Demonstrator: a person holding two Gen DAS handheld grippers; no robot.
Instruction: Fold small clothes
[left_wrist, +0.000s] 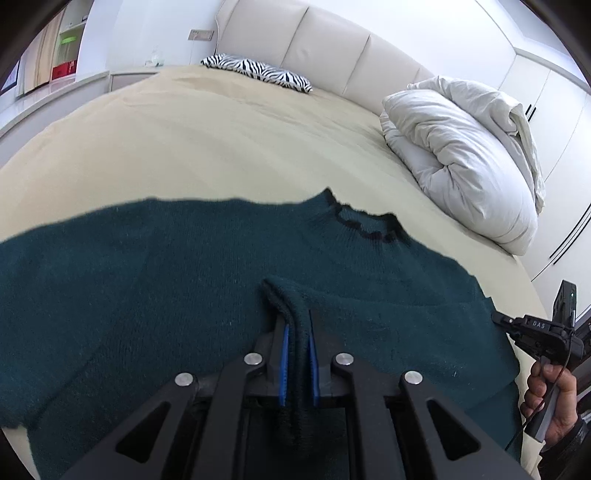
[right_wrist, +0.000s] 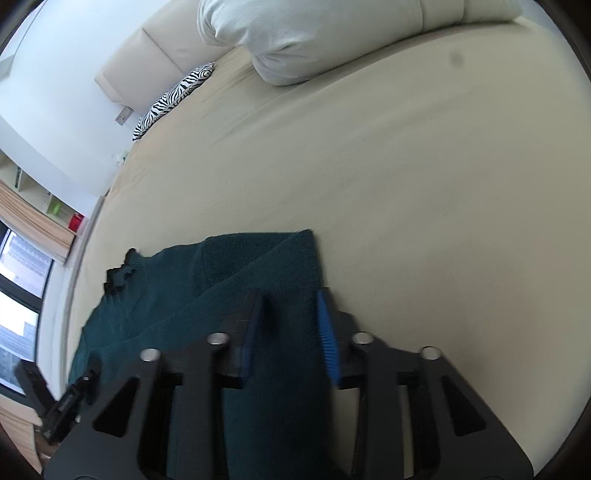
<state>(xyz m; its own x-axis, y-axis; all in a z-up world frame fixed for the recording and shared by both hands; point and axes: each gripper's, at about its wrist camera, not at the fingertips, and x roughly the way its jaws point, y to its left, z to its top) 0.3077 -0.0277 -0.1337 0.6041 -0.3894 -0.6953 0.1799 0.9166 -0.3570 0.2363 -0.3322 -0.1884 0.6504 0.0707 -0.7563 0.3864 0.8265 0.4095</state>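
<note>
The dark-green sweater (left_wrist: 184, 280) lies flat; left gripper (left_wrist: 297, 325) pinches its cuff at 6 o'clock; right gripper (right_wrist: 290, 317), jaws apart, is blurred.

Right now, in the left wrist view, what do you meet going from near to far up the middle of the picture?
Left claw pinching a fold of the dark green knitted sweater → bare beige bedsheet → zebra-striped pillow → cream padded headboard.
</note>
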